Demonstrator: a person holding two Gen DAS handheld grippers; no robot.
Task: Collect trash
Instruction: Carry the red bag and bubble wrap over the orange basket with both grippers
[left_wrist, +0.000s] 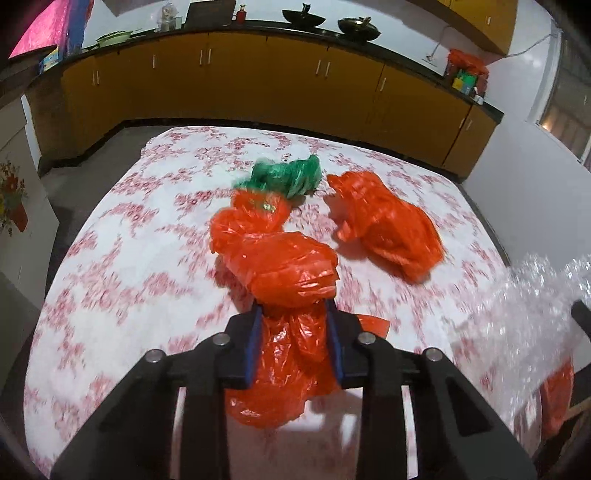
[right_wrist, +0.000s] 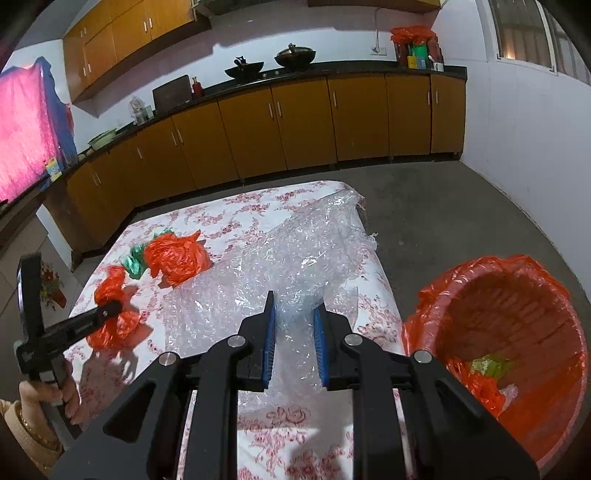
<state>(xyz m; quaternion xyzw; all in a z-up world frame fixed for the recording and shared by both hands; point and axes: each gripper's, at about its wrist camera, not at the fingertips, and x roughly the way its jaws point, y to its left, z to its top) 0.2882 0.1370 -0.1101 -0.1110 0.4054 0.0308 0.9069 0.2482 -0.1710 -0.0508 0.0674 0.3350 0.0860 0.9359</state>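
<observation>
Nearest orange bag (left_wrist: 291, 354) sits crumpled on the floral tablecloth (left_wrist: 122, 280), pinched between the blue pads of the left gripper (left_wrist: 293, 314); jaws narrow, clamped on its bunched plastic, probably so it lifts as one wad. In the right wrist view the same gripper reaches in from 9 o'clock, a hand (right_wrist: 55, 397) on its handle.

Second orange bag (left_wrist: 388, 225) lies loose at 1 o'clock from the held one, apart from it. Green bag (left_wrist: 291, 175) at 12 o'clock, touching the held bag's far lobe.

Right gripper (right_wrist: 294, 314) has jaws narrow on the clear bubble wrap (right_wrist: 280, 258), sheet caught between the pads; wrap drapes over the table's right edge, toward the bin.

Bin (right_wrist: 517, 332) at 3 o'clock of the table on the floor, orange liner, a few scraps already at the bottom; likely parked close so drops are short.

Count: orange bags on table 2, green bag 1, bubble wrap 1, bin 1, grippers 2.
</observation>
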